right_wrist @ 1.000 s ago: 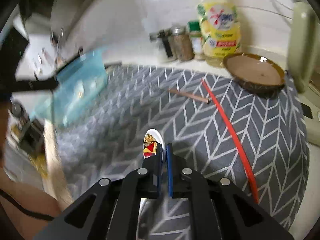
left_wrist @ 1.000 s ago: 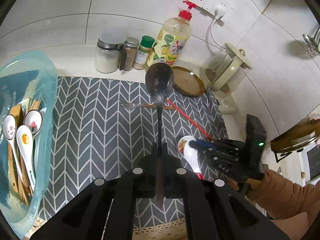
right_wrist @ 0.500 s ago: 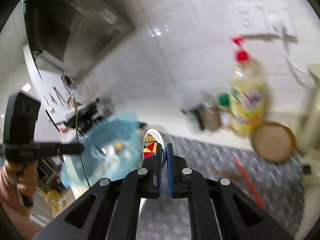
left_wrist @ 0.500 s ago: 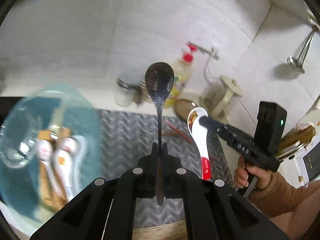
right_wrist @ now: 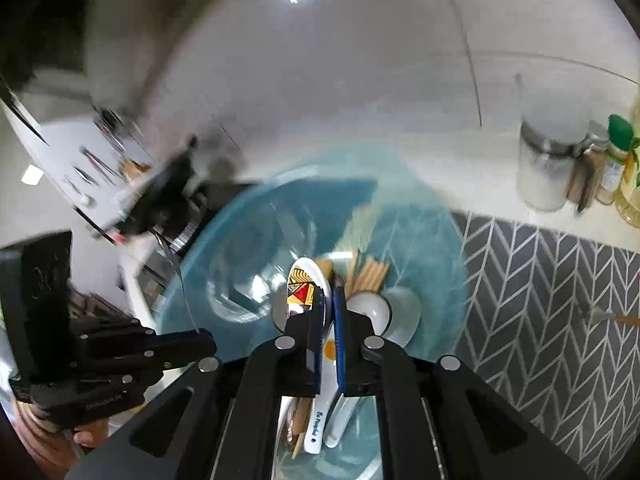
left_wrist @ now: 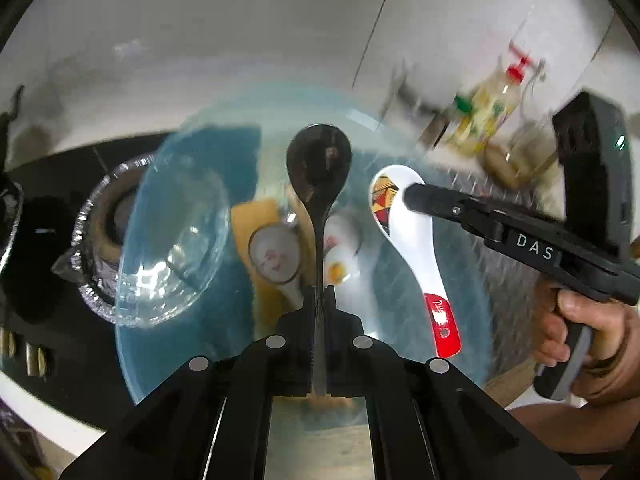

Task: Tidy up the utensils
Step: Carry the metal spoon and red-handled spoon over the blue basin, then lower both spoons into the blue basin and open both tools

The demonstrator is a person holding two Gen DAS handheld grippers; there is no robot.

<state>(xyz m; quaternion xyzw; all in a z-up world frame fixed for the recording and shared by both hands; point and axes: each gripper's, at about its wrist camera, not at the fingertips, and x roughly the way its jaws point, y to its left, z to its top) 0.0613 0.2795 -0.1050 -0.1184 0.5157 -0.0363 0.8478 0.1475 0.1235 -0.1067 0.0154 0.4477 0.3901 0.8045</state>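
Two hand-held grippers are seen above a translucent blue tray (left_wrist: 168, 184) on a kitchen counter. In the left wrist view, the left gripper (left_wrist: 319, 300) is at 6 o'clock, its jaws clamped on the thin handle of a dark metal spoon (left_wrist: 319, 164), whose bowl points toward 12 o'clock over the tray. At 3 o'clock, the right gripper (left_wrist: 416, 196) is held by a hand (left_wrist: 584, 332), and its jaws are pressed together on a white ceramic spoon (left_wrist: 416, 248) near its patterned bowl; the spoon's red handle end hangs toward 5 o'clock.

Inside the tray, several white ceramic spoons (left_wrist: 276, 256) and wooden utensils (right_wrist: 370, 276) are seen lying together, with a clear glass bowl (left_wrist: 176, 248) at 9 o'clock.

In the right wrist view, a grey chevron mat (right_wrist: 540, 300) is seen at 3 o'clock, just beside the tray, and spice jars (right_wrist: 548, 168) stand at 2 o'clock against the white tiled wall (right_wrist: 320, 80). The background is blurred.
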